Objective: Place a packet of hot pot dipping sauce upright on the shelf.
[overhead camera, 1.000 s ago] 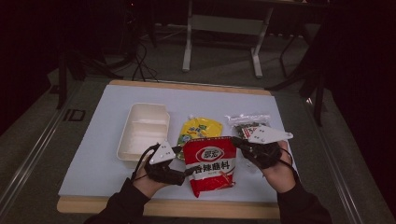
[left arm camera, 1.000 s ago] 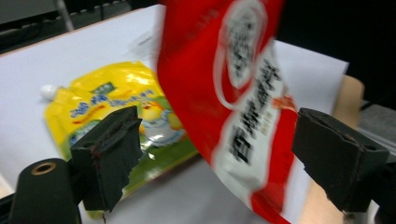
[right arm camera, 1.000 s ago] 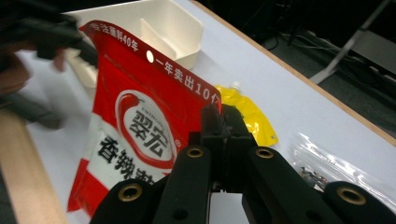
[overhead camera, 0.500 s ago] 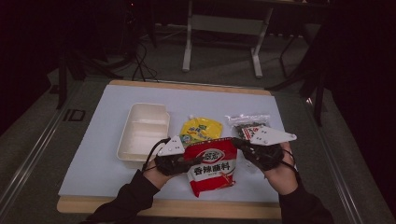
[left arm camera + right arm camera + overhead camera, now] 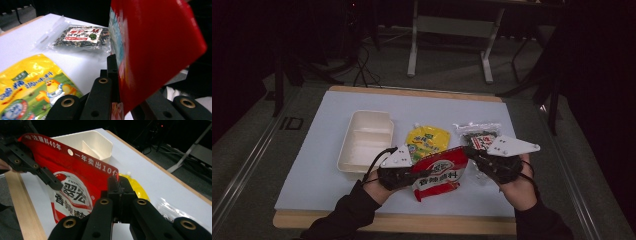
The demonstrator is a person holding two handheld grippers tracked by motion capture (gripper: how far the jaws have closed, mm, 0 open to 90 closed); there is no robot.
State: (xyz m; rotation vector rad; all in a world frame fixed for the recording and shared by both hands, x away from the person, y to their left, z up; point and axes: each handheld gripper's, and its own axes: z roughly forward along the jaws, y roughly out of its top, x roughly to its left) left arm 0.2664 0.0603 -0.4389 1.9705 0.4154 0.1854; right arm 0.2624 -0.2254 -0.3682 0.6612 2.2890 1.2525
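Red pouch (image 5: pixel 438 172) lifted, white box (image 5: pixel 366 140) empty

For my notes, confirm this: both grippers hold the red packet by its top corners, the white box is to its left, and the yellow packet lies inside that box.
One thing is wrong. The yellow packet lies on the table beside the white box, not inside it, as the high view shows. The left gripper and right gripper do hold the red packet.

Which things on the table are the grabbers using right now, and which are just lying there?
In use:
- red sauce packet, pinched at its top corners
- left gripper, jaws just closed on it
- right gripper, jaws shut on it

Just lying there:
- yellow pouch
- clear seaweed bag
- white two-part tray
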